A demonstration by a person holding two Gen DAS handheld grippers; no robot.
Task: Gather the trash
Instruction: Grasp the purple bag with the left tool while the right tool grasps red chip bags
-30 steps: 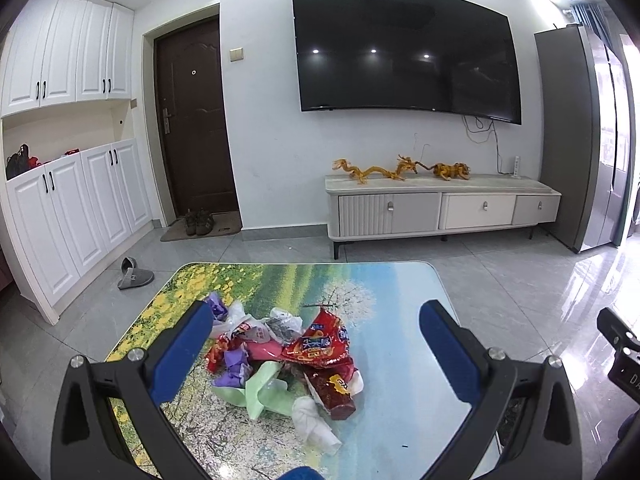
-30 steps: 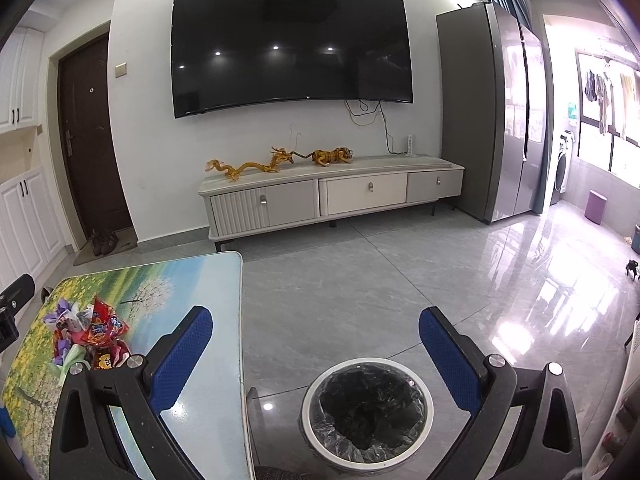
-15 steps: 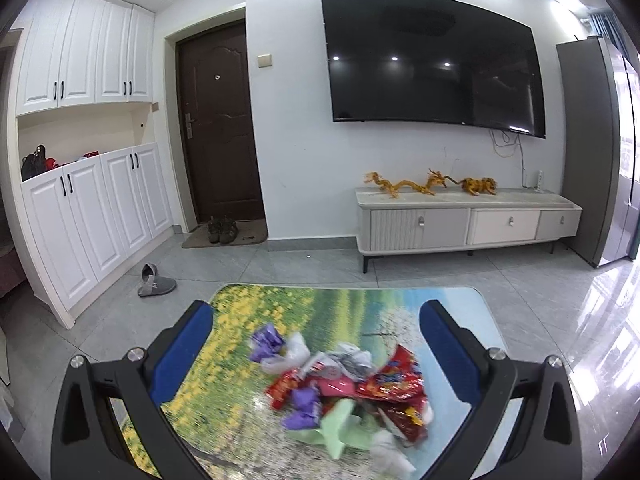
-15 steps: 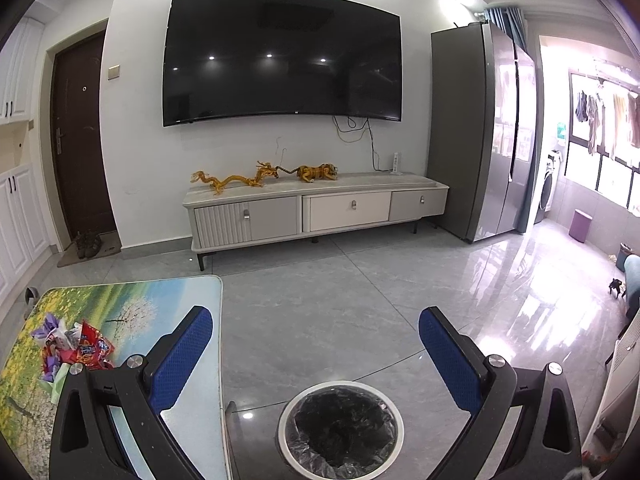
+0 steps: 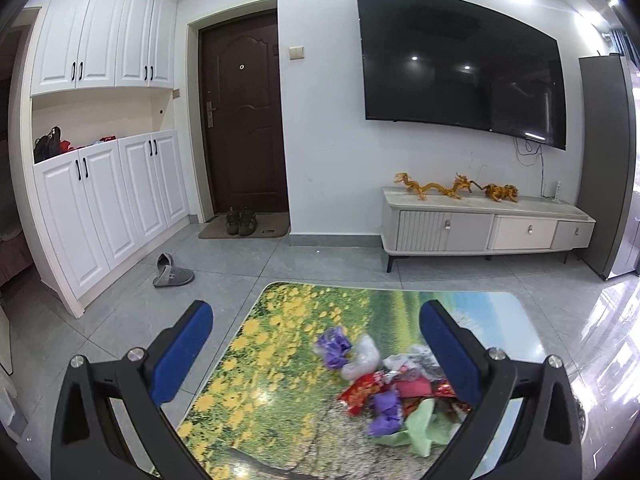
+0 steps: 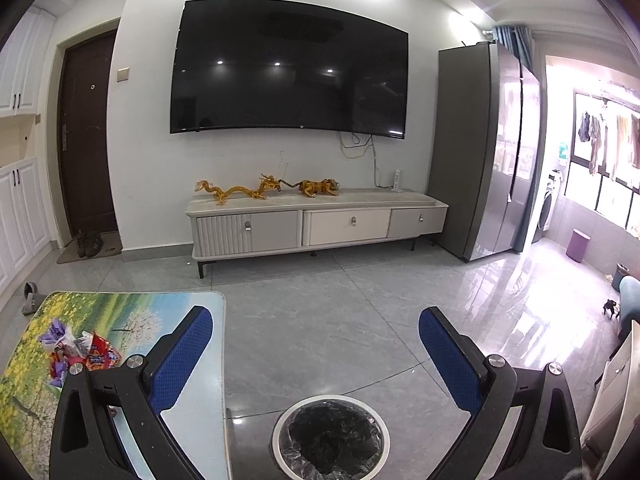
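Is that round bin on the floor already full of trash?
No, it looks empty. In the right wrist view the trash bin shows only its black liner inside, and the wrappers lie piled on the table.

Bright ceiling lighting; spot reflections on TV point(image 6: 290, 80); window glare on floor point(image 6: 520, 300); fisheye-curved, vignetted edges.

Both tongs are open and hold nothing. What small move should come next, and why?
Probably swing the left tongs right and down onto the trash pile: the pile lies right of their centre on the table, and the lined bin waits empty under the right tongs.
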